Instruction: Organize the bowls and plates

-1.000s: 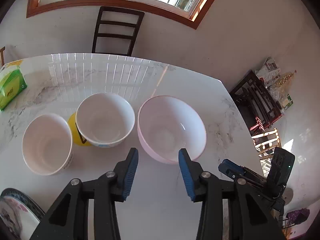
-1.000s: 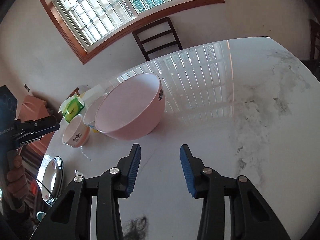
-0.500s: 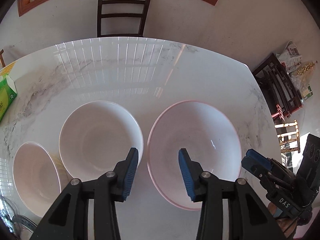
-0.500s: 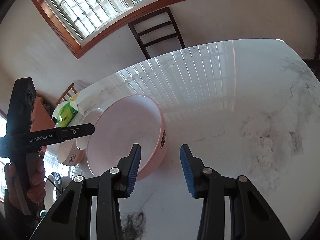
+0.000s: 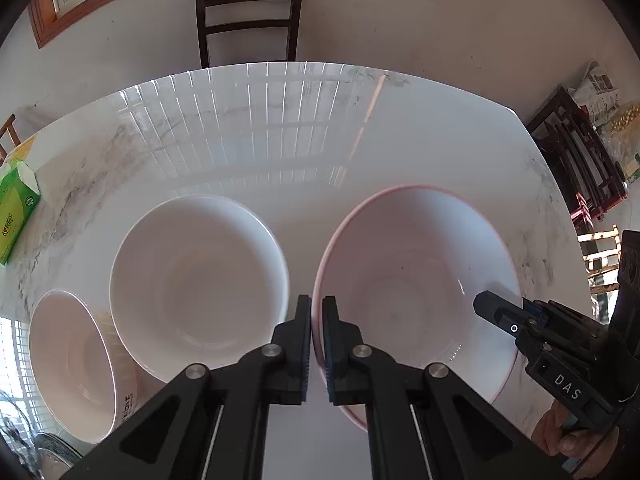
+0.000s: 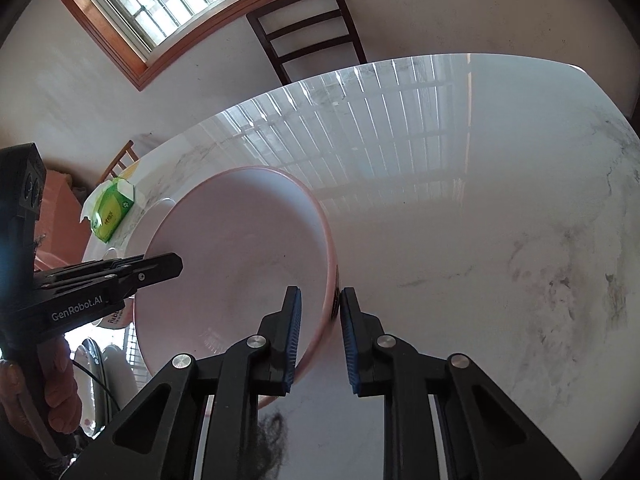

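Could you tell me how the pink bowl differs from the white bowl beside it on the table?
The pink bowl is wider than the white bowl. The pink bowl has a pink rim and outside; the white bowl is plain white. Both claws grip the pink bowl's rim; the white bowl stands free. Both are upright and empty.

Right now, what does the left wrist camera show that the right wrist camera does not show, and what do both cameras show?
Only the left wrist view shows the white bowl fully, the smaller cup-like bowl at far left, and the left gripper shut on the pink bowl's near rim.

Only the right wrist view shows the window clearly, and the right gripper straddling the pink bowl's rim, pads either side.

Both show the pink bowl, the marble table, the green tissue box and the dark chair.
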Available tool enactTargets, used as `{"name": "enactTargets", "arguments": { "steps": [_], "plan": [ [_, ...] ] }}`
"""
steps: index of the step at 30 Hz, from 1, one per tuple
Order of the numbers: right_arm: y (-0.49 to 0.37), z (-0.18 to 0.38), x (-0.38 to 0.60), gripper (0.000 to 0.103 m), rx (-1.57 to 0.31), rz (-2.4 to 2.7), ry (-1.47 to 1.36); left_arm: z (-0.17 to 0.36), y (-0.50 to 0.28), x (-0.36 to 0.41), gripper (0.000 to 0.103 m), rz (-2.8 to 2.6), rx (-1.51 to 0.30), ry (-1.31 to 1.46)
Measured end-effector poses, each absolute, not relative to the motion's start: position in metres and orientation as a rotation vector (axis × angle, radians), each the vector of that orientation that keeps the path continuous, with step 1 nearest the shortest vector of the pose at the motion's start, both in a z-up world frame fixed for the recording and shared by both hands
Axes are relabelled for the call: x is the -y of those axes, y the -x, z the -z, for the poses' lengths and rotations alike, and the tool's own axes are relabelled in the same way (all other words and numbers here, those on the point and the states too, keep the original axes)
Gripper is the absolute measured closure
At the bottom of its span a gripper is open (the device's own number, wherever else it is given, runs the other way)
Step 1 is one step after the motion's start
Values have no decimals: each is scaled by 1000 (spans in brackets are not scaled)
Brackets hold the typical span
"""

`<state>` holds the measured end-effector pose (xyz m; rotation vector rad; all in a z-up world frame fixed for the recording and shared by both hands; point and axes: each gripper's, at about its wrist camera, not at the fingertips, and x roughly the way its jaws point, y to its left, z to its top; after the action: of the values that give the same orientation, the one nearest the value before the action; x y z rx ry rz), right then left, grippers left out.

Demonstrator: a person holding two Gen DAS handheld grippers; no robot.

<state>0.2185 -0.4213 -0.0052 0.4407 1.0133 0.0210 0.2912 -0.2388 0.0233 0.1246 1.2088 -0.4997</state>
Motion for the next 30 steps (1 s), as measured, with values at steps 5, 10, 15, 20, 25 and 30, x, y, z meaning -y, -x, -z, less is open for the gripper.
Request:
{"name": "enactTargets", "arguments": {
  "steps": [5,10,15,20,25,30],
  "plan": [
    [-208,2,424,87,-1016,-13,-435,-29,-277,235,98,488,-1191,-110],
    [-191,-10,415,89,-1017,-37,-455,-45,-250,214,98,482,-1184,-59],
    [-166,-21,387,89,-1043,-92,-461,-60,-211,175,98,453,-1180,-36],
    [-135,-24,343,89,-1067,-155,-444,-64,-166,122,97,425,-1200,3],
    [-108,-13,298,89,-1122,-222,-442,-60,-122,71,96,386,-1208,18],
    [-91,-3,257,89,-1157,-258,-409,-51,-96,36,96,357,-1214,37]
  ]
}}
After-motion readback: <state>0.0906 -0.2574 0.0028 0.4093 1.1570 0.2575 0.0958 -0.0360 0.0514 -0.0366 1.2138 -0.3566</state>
